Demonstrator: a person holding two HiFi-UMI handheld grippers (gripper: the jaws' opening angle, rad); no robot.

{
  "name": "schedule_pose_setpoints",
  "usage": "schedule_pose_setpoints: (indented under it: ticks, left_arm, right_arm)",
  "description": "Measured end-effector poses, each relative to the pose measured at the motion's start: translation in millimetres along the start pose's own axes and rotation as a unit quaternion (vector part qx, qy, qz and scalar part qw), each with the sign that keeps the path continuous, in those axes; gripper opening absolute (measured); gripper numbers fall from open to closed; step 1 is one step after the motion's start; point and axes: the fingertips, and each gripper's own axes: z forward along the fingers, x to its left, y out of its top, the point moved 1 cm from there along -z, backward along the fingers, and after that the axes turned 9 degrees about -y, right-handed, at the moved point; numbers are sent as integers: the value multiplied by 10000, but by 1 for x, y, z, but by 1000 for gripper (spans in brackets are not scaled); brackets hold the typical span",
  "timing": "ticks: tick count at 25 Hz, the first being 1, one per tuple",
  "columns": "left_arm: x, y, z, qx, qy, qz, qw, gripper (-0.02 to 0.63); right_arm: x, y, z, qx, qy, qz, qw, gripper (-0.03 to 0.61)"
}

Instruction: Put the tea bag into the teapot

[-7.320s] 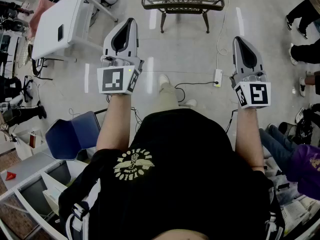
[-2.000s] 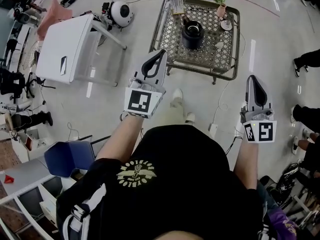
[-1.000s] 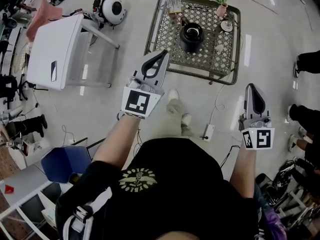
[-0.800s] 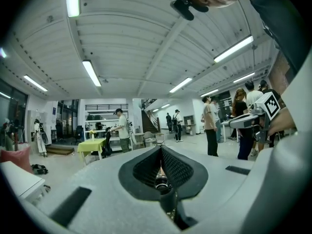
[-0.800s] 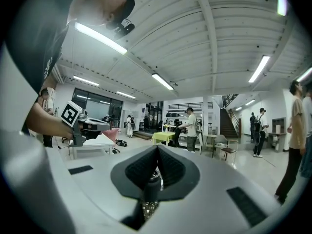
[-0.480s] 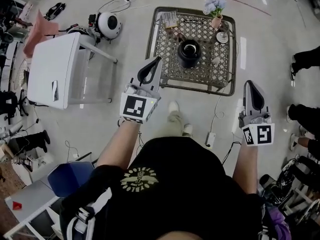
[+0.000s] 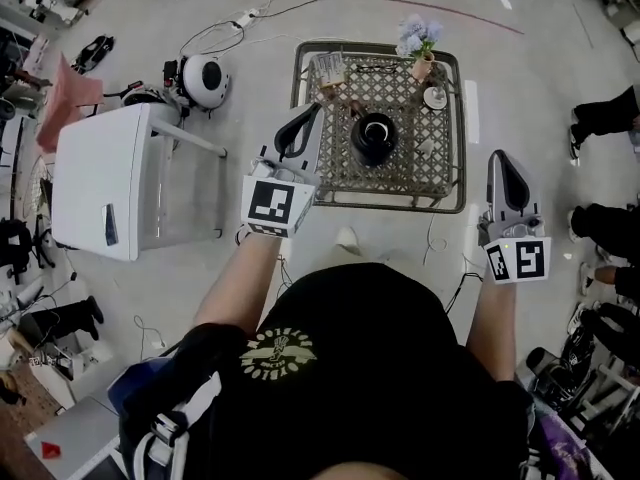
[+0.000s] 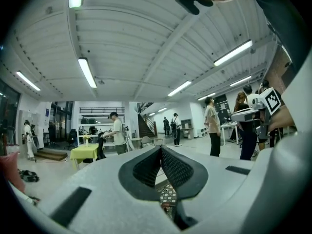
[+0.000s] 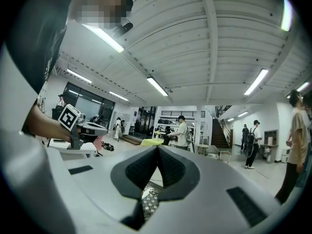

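Observation:
A black teapot (image 7: 374, 138) with its top open stands in the middle of a low metal lattice table (image 7: 440, 183). A small rack of paper packets (image 7: 329, 68) stands at the table's far left corner; I cannot pick out a single tea bag. My left gripper (image 7: 314, 107) is held level over the table's left edge, left of the teapot, shut and empty. Its jaw tips (image 8: 160, 147) meet. My right gripper (image 7: 497, 155) hovers off the table's right side, also shut and empty (image 9: 157, 146). A patch of lattice (image 8: 168, 198) shows under the left jaws.
On the table also stand a vase of pale flowers (image 7: 418, 40) and a small saucer (image 7: 435, 97). A white cabinet (image 7: 110, 183) and a round white device (image 7: 205, 76) with cables are on the floor at left. People's legs (image 7: 600, 118) stand at right.
The person has walked up to the lattice table, which now lies nearer in the head view. Both grippers moved forward with it and stayed shut; the left tip now overlaps the table's left edge.

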Motion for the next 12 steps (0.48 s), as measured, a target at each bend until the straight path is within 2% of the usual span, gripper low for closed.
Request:
schedule_pose_setpoints:
  ticks: [3,12]
  left_arm:
    - [11,-3,6,1,14,-119,9999,-5]
    - [5,-31,33,258,-192,-213,9993,-5]
  right_arm:
    - [1,-4,7,117,-22,31,9999,9]
    - [-8,-29,31,433,40,66,9990,9]
